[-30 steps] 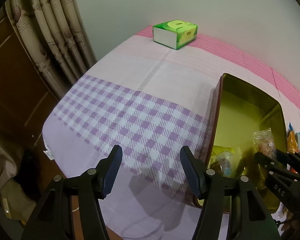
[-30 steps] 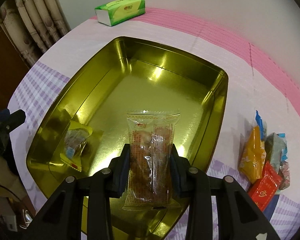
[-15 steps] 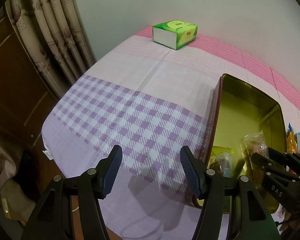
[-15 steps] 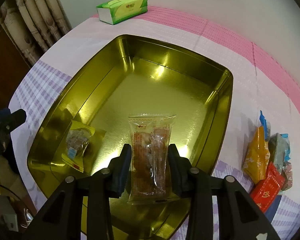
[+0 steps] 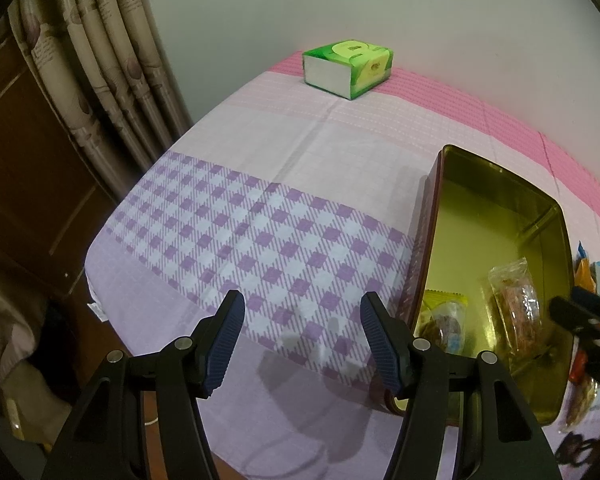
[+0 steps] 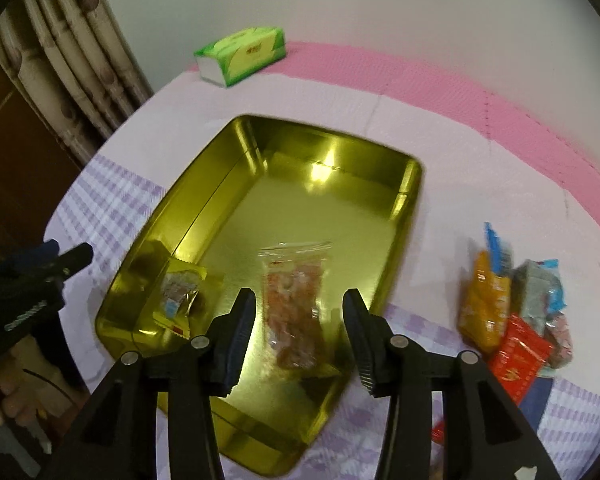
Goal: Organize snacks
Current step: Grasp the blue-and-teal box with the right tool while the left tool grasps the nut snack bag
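A gold tin (image 6: pixel 236 184) (image 5: pixel 432 264) sits on the cloth-covered table. On its floor lie a clear packet of orange snacks (image 6: pixel 294 304) (image 5: pixel 516 304) and a yellow-edged packet (image 6: pixel 178 296) (image 5: pixel 444 316). My right gripper (image 6: pixel 300 316) hangs above the clear packet; its jaws are opening, and the pads stand clear of the packet on both sides. My left gripper (image 5: pixel 302 328) is open and empty over the purple checked cloth, left of the tin. A heap of several snack packets (image 6: pixel 512 304) lies right of the tin.
A green tissue box (image 5: pixel 346 66) (image 6: pixel 240 56) stands at the table's far end by the wall. Curtains (image 5: pixel 100 60) and a dark wooden door are to the left, past the table edge. Pink and purple cloth (image 5: pixel 260 184) covers the table.
My right gripper has let go of the clear packet, which now lies in the tin, and has risen with its jaws spread. The left gripper has stayed still.
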The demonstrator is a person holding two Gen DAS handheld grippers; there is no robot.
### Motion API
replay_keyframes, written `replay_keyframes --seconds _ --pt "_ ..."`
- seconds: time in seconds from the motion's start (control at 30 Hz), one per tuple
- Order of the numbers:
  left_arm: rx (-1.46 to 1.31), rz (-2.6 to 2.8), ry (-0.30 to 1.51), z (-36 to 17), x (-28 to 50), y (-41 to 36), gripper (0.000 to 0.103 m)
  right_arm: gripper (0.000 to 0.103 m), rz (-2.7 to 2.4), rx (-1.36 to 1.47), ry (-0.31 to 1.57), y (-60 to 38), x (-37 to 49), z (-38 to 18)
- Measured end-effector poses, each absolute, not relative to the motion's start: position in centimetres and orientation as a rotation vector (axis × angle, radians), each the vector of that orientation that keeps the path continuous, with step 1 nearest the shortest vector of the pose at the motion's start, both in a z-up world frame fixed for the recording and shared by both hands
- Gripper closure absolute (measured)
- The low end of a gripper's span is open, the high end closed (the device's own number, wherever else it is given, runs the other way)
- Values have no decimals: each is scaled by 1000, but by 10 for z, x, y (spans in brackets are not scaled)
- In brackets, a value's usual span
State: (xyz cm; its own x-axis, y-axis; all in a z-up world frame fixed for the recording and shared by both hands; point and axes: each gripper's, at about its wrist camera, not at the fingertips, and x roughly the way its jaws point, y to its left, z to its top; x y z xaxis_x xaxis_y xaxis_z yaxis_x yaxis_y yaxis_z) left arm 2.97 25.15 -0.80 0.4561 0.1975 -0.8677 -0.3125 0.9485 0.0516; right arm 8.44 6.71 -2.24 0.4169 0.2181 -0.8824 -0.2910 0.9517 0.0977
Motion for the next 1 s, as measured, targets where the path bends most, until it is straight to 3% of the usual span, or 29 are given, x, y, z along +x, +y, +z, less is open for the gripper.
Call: replay_keyframes --seconds 0.3,0.6,0.83,1.0 --pt "-116 306 1047 -5 29 247 42 58 178 -35 1075 -25 64 0" --pt "-52 254 1027 4 27 220 42 58 -10 17 1154 -127 30 -26" --pt "2 148 1006 16 24 180 42 57 -13 63 1211 -146 15 -49" --pt "56 61 995 22 18 147 41 49 16 60 1223 -141 12 -58"
